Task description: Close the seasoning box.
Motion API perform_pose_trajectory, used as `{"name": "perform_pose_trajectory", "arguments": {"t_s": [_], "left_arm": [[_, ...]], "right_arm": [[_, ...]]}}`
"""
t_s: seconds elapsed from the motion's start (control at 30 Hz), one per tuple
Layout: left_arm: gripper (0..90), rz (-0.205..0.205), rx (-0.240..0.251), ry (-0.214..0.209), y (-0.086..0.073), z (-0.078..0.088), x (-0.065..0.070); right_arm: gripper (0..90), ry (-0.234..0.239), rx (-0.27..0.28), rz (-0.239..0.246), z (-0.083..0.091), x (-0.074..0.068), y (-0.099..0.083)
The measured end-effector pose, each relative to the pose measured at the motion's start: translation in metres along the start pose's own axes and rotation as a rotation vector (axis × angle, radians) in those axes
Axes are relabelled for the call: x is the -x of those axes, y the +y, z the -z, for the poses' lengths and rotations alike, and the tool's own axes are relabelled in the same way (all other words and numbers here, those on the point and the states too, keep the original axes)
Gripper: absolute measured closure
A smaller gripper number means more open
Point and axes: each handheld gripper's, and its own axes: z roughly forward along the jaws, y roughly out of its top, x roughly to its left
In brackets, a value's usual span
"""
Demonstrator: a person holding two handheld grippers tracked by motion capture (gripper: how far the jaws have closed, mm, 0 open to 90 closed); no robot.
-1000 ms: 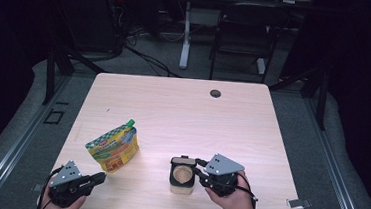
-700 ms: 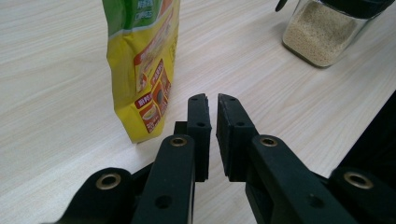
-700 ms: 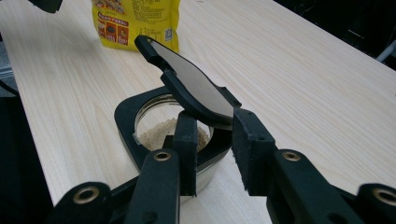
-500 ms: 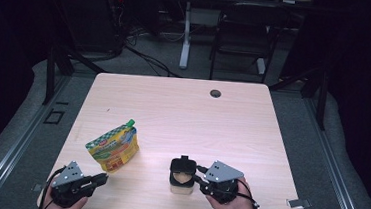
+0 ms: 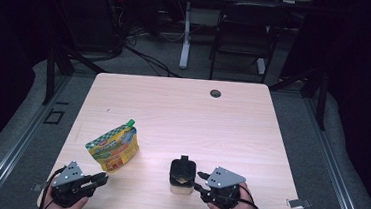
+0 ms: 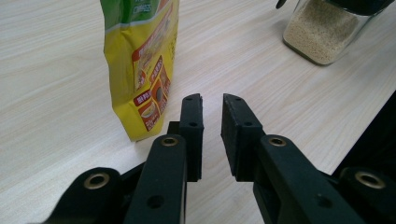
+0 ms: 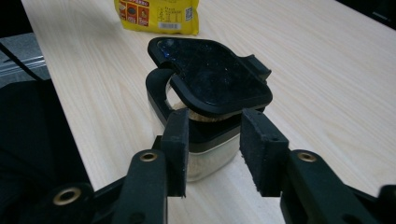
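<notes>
While the table [image 5: 183,109] is carrying a yellow pouch [image 5: 113,145] toward its near left, the jar [image 7: 205,116] is sitting near the front edge, lid [image 7: 215,81] lifting. The right gripper [image 7: 217,149], jaws apart, is nearing it and should square up; the left gripper [image 6: 212,135] is idling, narrowly parted.

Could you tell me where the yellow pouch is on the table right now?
In the high view the yellow pouch stands near the table's front left, just beyond the left gripper and left of the jar.
</notes>
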Motion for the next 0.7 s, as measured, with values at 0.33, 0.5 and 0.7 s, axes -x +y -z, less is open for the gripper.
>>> {"name": "perform_pose_trajectory", "arguments": {"t_s": [0.33,0.5,0.7], "left_arm": [[76.0,-0.001,0.003,0.002,0.000,0.000,0.000],[75.5,0.000,0.002,0.002,-0.001,0.000,-0.001],[74.7,-0.001,0.001,0.005,-0.001,-0.001,-0.001]], "right_arm": [[56.6,-0.005,-0.008,-0.026,0.005,0.003,-0.006],[54.6,-0.021,0.002,-0.042,0.009,0.007,-0.008],[53.5,-0.052,0.023,-0.095,0.013,0.015,-0.015]]}}
